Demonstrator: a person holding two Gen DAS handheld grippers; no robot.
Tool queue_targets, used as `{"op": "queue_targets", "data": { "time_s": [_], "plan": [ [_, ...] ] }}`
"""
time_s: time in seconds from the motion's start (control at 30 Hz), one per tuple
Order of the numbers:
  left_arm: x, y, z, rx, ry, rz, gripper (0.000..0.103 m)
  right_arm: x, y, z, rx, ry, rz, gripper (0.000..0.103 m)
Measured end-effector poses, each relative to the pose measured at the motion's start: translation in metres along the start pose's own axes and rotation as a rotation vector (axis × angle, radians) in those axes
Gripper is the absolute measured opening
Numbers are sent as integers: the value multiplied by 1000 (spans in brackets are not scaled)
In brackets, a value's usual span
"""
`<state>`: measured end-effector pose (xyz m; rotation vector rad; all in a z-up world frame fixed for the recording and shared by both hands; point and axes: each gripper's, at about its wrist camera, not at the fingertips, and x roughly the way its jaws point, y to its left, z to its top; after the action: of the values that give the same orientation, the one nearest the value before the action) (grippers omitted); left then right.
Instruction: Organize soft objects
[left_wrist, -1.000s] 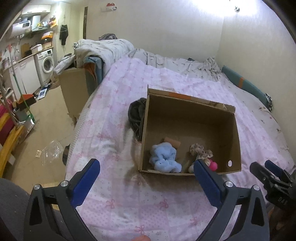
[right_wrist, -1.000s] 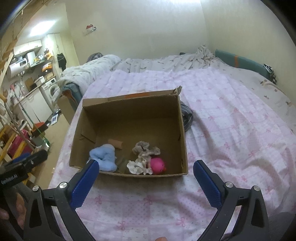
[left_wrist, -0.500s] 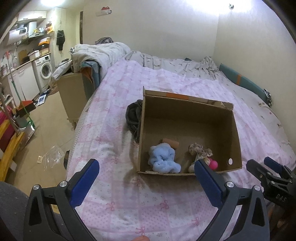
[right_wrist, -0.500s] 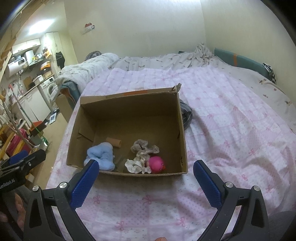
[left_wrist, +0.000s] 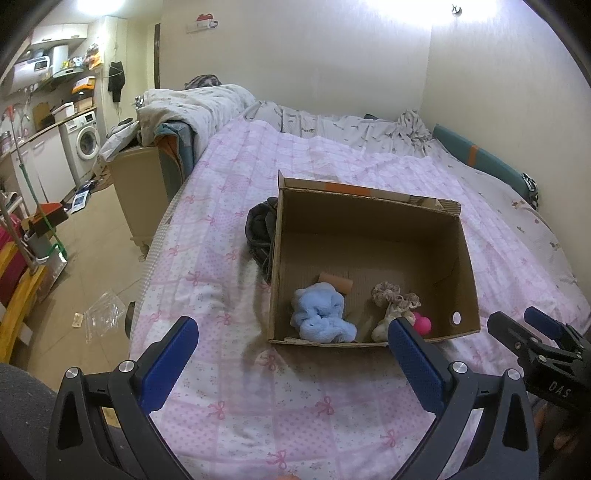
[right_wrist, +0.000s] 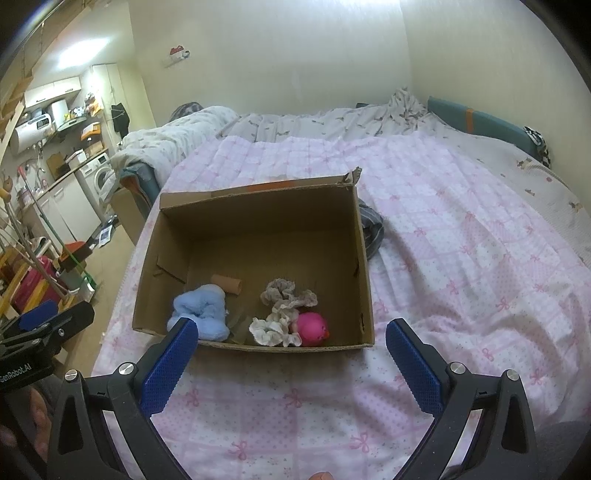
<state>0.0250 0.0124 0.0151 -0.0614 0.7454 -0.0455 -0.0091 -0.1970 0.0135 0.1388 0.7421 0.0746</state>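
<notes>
An open cardboard box (right_wrist: 258, 221) rests on a bed covered by a pink patterned quilt (right_wrist: 461, 258).

The box holds all visible soft items, grouped toward its near wall:
- A light-blue fluffy item (right_wrist: 201, 310) lies at the near left of the box floor.
- A small brown cardboard tube (right_wrist: 227, 283) lies just behind the blue item, close to it or touching.
- A beige ruffled scrunchie (right_wrist: 288, 295) lies near the centre-right.
- A white ruffled scrunchie (right_wrist: 271, 330) lies just in front of the beige one, against the near wall.
- A pink ball-shaped toy (right_wrist: 313, 328) lies beside the white scrunchie, touching it.

A dark bundled cloth (left_wrist: 260, 232) lies on the quilt outside the box, against the wall farthest from the right hand-held gripper.

The left hand-held gripper (left_wrist: 291, 349) is above the quilt, short of the box's near edge. Its jaws are spread wide and hold nothing. The right hand-held gripper (right_wrist: 288, 349) is in a like position before the near wall, jaws spread wide and empty. Each unit is visible at the edge of the other's view.

Beyond the bed, a washing machine (left_wrist: 86, 142) stands at the far left of the room.
</notes>
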Motion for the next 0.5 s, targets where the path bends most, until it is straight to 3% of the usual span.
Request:
{"op": "queue_targets", "data": {
  "time_s": [0.5],
  "plan": [
    [0, -2, 0, -1, 3, -3, 102, 0, 0, 0, -2, -2, -1, 103]
  ]
}}
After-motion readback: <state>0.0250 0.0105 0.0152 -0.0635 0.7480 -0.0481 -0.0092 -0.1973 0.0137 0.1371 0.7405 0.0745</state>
